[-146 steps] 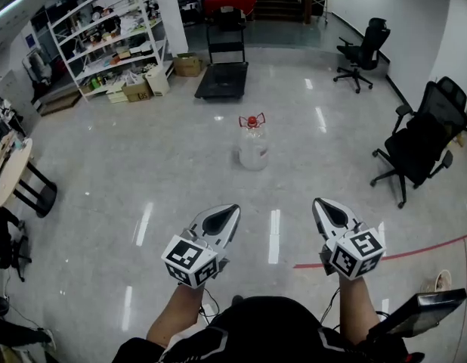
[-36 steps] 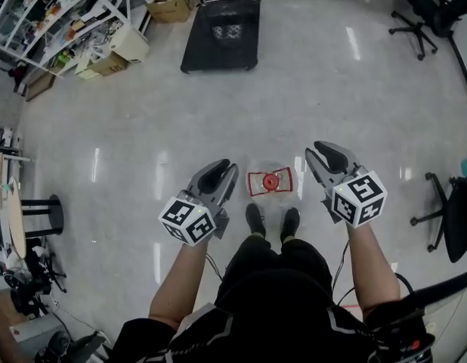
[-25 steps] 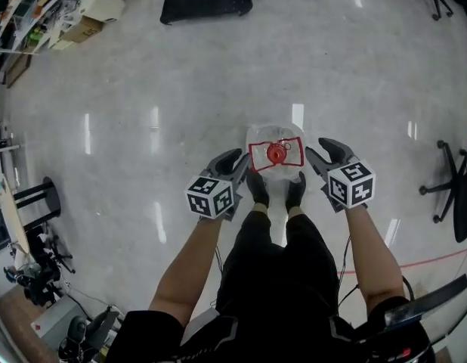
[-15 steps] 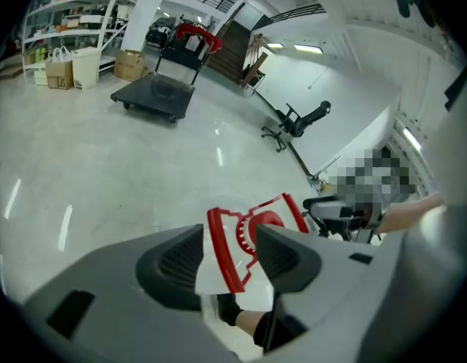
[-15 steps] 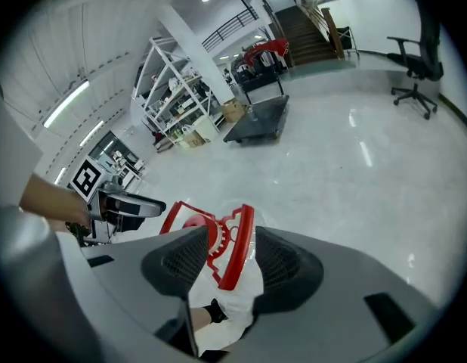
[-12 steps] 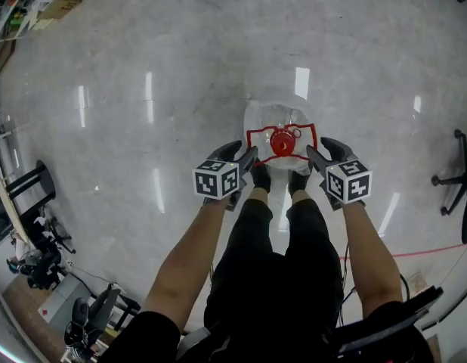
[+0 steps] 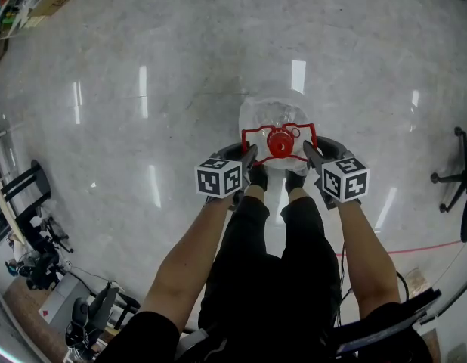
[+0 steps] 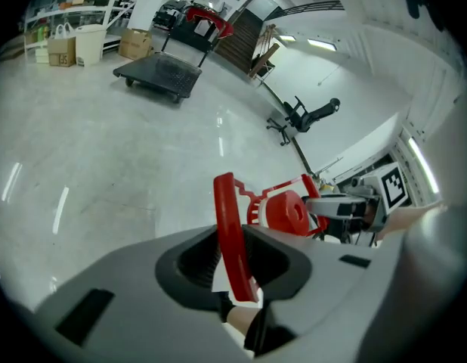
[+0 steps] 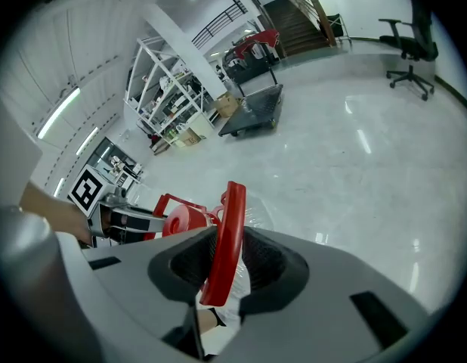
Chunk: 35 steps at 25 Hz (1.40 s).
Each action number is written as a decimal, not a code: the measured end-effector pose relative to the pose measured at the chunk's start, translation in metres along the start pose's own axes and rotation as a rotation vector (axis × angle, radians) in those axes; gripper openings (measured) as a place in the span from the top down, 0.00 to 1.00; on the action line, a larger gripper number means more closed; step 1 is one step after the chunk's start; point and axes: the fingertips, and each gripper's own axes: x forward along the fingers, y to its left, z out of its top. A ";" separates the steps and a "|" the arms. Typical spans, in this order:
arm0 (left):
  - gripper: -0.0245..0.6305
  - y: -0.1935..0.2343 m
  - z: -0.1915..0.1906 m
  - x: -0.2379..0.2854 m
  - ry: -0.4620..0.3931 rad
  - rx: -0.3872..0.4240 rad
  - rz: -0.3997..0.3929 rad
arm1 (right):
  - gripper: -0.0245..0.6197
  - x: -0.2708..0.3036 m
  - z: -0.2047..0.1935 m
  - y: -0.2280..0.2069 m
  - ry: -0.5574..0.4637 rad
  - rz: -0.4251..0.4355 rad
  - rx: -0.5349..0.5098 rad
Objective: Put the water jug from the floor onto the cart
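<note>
Red handle (image 8: 230,240) of the water jug (image 7: 275,108), on the floor (image 7: 143,51) at our feet, now sits in both tongs: left gripper (image 7: 248,156) and right gripper (image 7: 309,151) dropped in, jaws closing onto its side bars, so we lift next.

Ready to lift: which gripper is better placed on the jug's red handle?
Neither: left gripper and right gripper are closing on opposite bars of the red plastic handle on the clear plastic water jug. Probably lift with both.
</note>
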 end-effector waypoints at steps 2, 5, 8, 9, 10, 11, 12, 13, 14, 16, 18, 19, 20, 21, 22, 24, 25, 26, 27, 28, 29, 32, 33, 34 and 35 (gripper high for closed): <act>0.84 -0.001 0.002 -0.001 -0.007 -0.048 -0.016 | 0.81 0.000 0.001 0.001 0.002 0.000 0.019; 0.85 -0.008 0.005 -0.003 -0.015 -0.072 -0.026 | 0.83 -0.002 0.003 0.006 0.003 -0.001 0.038; 0.85 -0.018 0.018 -0.013 -0.060 -0.057 -0.022 | 0.83 -0.010 0.018 0.015 -0.034 0.002 0.047; 0.85 -0.022 0.024 -0.020 -0.078 -0.057 -0.026 | 0.83 -0.015 0.025 0.019 -0.048 0.006 0.053; 0.85 -0.027 0.029 -0.028 -0.091 -0.058 -0.032 | 0.83 -0.022 0.031 0.024 -0.058 0.010 0.057; 0.85 -0.033 0.034 -0.037 -0.099 -0.055 -0.040 | 0.83 -0.030 0.037 0.030 -0.062 0.013 0.055; 0.85 -0.040 0.039 -0.049 -0.105 -0.051 -0.048 | 0.83 -0.039 0.043 0.038 -0.064 0.016 0.049; 0.85 -0.047 0.044 -0.061 -0.108 -0.046 -0.055 | 0.83 -0.050 0.050 0.046 -0.066 0.020 0.042; 0.85 -0.054 0.049 -0.074 -0.110 -0.043 -0.062 | 0.83 -0.060 0.058 0.056 -0.067 0.025 0.035; 0.85 -0.068 0.059 -0.100 -0.109 -0.041 -0.075 | 0.83 -0.083 0.076 0.076 -0.068 0.031 0.016; 0.85 -0.084 0.072 -0.125 -0.126 -0.030 -0.088 | 0.83 -0.106 0.093 0.092 -0.077 0.036 -0.008; 0.85 -0.093 0.080 -0.138 -0.144 -0.017 -0.094 | 0.83 -0.117 0.102 0.099 -0.089 0.039 -0.014; 0.85 -0.104 0.089 -0.152 -0.167 -0.001 -0.099 | 0.83 -0.130 0.111 0.107 -0.107 0.043 -0.012; 0.85 -0.115 0.096 -0.169 -0.190 0.013 -0.104 | 0.83 -0.144 0.119 0.117 -0.126 0.047 -0.008; 0.85 -0.127 0.102 -0.188 -0.210 0.022 -0.107 | 0.83 -0.160 0.127 0.129 -0.145 0.049 -0.005; 0.85 -0.147 0.116 -0.224 -0.245 0.035 -0.110 | 0.83 -0.191 0.147 0.155 -0.182 0.042 -0.020; 0.85 -0.154 0.128 -0.239 -0.261 0.046 -0.109 | 0.83 -0.202 0.161 0.165 -0.200 0.036 -0.033; 0.85 -0.158 0.141 -0.251 -0.275 0.057 -0.107 | 0.83 -0.209 0.178 0.174 -0.217 0.029 -0.043; 0.85 -0.161 0.156 -0.261 -0.288 0.066 -0.107 | 0.83 -0.213 0.195 0.180 -0.231 0.024 -0.048; 0.85 -0.162 0.171 -0.269 -0.300 0.073 -0.110 | 0.83 -0.216 0.211 0.186 -0.241 0.020 -0.051; 0.85 -0.164 0.184 -0.276 -0.309 0.078 -0.116 | 0.83 -0.218 0.224 0.191 -0.248 0.015 -0.052; 0.85 -0.167 0.207 -0.298 -0.339 0.080 -0.142 | 0.83 -0.224 0.249 0.206 -0.267 0.012 -0.047; 0.85 -0.167 0.213 -0.305 -0.351 0.082 -0.150 | 0.83 -0.226 0.255 0.211 -0.273 0.013 -0.052; 0.85 -0.168 0.218 -0.311 -0.362 0.085 -0.156 | 0.83 -0.228 0.261 0.216 -0.277 0.013 -0.062; 0.85 -0.167 0.223 -0.315 -0.371 0.089 -0.160 | 0.83 -0.229 0.266 0.220 -0.281 0.014 -0.071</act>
